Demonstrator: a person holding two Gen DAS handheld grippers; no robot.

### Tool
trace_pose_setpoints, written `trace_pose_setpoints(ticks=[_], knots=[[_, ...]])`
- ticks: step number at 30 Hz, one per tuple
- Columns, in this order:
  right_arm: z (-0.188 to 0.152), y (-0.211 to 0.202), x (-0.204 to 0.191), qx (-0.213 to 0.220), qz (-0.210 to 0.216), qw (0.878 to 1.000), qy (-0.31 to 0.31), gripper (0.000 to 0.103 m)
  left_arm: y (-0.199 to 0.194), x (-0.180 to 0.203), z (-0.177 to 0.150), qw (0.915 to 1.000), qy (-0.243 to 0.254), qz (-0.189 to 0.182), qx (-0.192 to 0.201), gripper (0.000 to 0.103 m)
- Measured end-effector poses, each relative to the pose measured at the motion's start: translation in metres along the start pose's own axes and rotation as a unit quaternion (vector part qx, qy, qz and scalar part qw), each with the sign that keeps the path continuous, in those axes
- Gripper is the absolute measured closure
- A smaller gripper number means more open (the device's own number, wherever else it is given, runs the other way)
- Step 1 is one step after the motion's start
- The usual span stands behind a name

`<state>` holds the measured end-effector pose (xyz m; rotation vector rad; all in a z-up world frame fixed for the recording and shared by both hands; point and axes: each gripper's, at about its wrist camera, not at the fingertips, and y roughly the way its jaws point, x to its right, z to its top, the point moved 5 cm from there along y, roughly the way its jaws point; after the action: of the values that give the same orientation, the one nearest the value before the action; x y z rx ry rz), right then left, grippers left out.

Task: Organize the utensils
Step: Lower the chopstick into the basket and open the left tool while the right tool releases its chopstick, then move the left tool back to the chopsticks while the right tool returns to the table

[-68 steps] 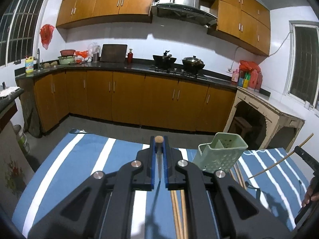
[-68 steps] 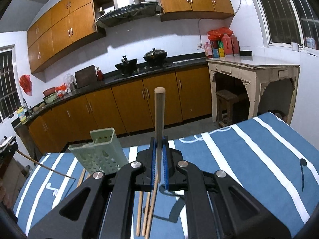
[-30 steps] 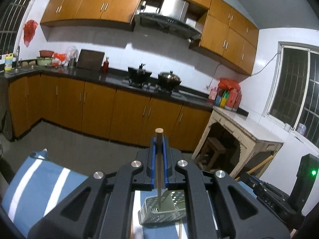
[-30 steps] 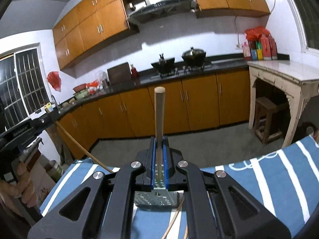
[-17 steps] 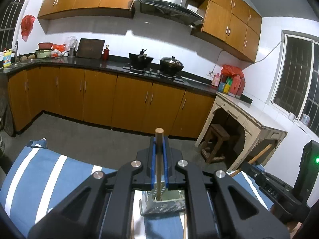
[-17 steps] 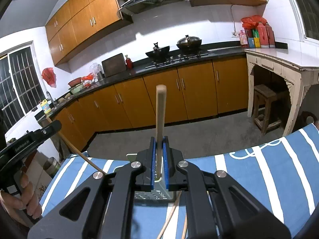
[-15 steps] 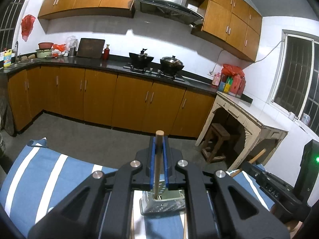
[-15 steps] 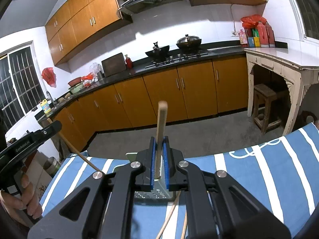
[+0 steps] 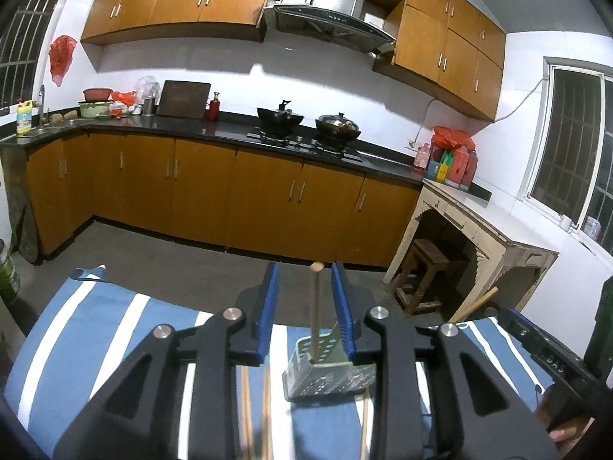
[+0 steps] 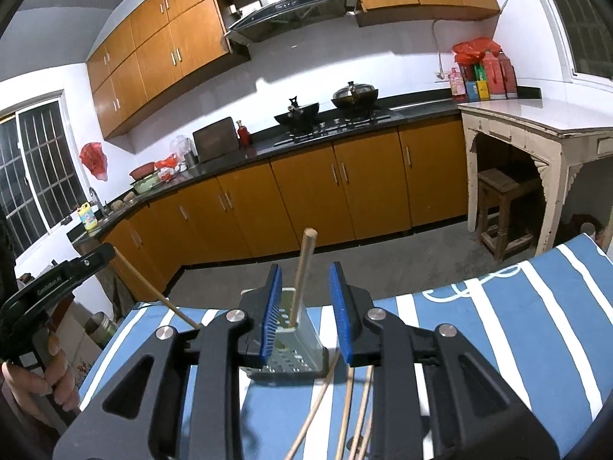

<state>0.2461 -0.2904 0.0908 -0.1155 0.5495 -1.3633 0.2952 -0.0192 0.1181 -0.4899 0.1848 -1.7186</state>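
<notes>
Standing almost upright in the perforated caddy point(image 9: 329, 377), one chopstick point(image 9: 315, 306) rises between the left gripper point(image 9: 306, 306) pads, thick end up, touching neither. The jaws have just been opening and stand narrowly apart. The right gripper point(image 10: 304, 306) has likewise just been opening around a second chopstick point(image 10: 302, 272), which leans slightly right in the same caddy point(image 10: 291, 349). At least three more sticks point(image 10: 346, 410) lie lengthwise on the striped cloth point(image 10: 517, 326).

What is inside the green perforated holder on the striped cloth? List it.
In the holder a wooden chopstick stands upright, free between the open right gripper's blue pads. The left view shows one chopstick too. The holder's bottom is hidden by its walls.
</notes>
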Motion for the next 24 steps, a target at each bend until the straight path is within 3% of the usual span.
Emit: trace_pose_setpoints(ticks=[6, 10, 17, 24], knots=[[-0.028, -0.016, 0.022, -0.01, -0.027, 1.0, 0.004, 0.076, -0.029, -0.023, -0.023, 0.9999, -0.002, 0.015, -0.002, 0.07], [-0.065, -0.01, 0.042, -0.047, -0.054, 0.997, 0.01, 0.076, -0.041, -0.048, -0.054, 0.9993, -0.008, 0.034, -0.014, 0.067], [-0.145, 0.024, 0.058, -0.148, -0.069, 0.986, 0.021, 0.076, -0.023, -0.088, -0.137, 0.9919, -0.017, 0.068, -0.106, 0.067], [-0.185, 0.046, 0.049, -0.194, -0.07, 0.978, 0.004, 0.078, -0.009, -0.106, -0.197, 0.9826, -0.017, 0.078, -0.168, 0.067]])
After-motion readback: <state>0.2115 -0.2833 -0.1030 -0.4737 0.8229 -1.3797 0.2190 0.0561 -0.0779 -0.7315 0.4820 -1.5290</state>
